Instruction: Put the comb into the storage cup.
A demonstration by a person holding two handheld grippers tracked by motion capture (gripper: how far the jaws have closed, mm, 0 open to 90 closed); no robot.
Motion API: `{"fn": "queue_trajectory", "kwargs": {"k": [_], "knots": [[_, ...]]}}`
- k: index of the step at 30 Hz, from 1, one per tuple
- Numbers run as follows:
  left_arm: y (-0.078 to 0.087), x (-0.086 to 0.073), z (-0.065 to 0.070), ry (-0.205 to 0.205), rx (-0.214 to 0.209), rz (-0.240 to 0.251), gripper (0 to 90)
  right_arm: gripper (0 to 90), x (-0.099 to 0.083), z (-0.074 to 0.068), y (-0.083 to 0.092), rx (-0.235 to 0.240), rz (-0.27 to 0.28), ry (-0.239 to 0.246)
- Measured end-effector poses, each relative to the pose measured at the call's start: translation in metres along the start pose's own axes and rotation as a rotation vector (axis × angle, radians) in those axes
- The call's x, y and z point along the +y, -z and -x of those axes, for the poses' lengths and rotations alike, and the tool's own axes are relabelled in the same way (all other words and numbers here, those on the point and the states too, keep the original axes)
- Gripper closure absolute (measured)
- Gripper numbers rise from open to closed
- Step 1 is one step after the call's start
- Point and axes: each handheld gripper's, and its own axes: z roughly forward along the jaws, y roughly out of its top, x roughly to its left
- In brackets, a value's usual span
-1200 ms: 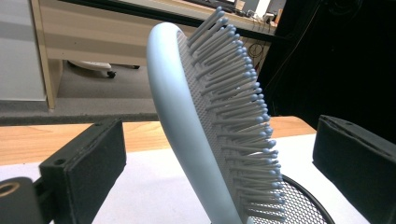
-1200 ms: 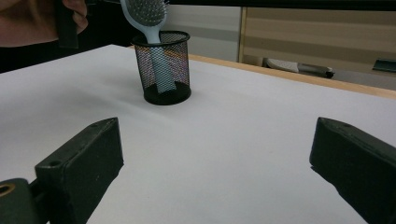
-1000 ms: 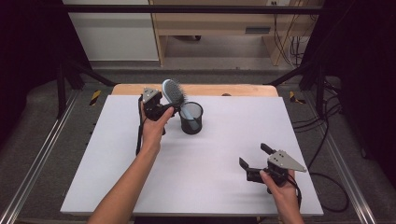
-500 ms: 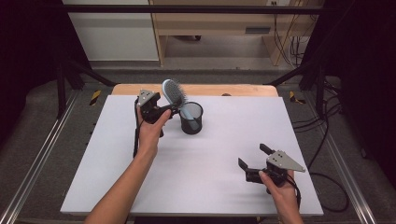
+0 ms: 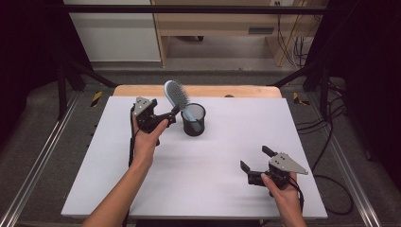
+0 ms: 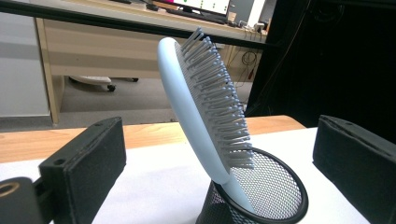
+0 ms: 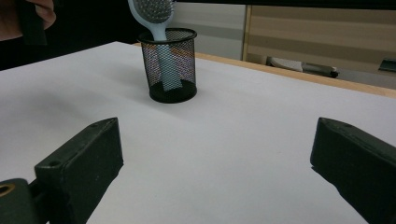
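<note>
A light-blue hairbrush point(image 5: 175, 93) stands handle-down in a black mesh cup point(image 5: 194, 121) at the back middle of the white table, leaning left against the rim. In the left gripper view the hairbrush point(image 6: 196, 98) has its bristles facing right and rises out of the cup point(image 6: 266, 196). My left gripper point(image 5: 169, 116) is just left of the cup and open, with its jaws wide on either side of the brush and not touching it point(image 6: 222, 140). My right gripper point(image 5: 254, 158) is open near the front right, pointing at the cup point(image 7: 169, 65) from a distance.
The white table top point(image 5: 213, 170) spans the view, with a wooden strip point(image 5: 227, 91) along its far edge. Black frame rails and cables run along the sides. A desk point(image 5: 222, 23) stands on the floor beyond the table.
My left gripper has drawn back a little to the left, away from the brush. The brush, the cup and the right gripper are where they were.
</note>
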Motion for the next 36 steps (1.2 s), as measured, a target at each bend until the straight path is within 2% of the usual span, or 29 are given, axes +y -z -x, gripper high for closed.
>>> {"fn": "queue_trajectory", "kwargs": {"k": [6,11,15,20,31,36], "knots": [[0.009,0.009,-0.005,-0.004,0.002,0.010,1.9,2.6,0.000,0.000,0.000,-0.001,0.000,-0.002],[0.020,0.016,-0.014,-0.024,0.015,0.009,1.9,2.6,-0.001,0.000,0.000,-0.008,-0.003,0.001],[0.030,0.022,-0.022,-0.015,0.032,0.014,1.9,2.7,-0.001,-0.001,0.000,-0.011,-0.002,0.006],[0.041,0.028,-0.030,-0.024,0.044,0.020,1.9,2.7,-0.002,-0.001,0.000,-0.014,-0.006,0.012],[0.067,0.037,-0.044,-0.060,0.070,0.028,1.8,2.6,-0.002,-0.002,-0.001,-0.009,-0.011,0.018],[0.080,0.037,-0.051,-0.092,0.085,0.026,1.7,2.6,-0.002,-0.001,-0.001,-0.010,-0.015,0.018]]}}
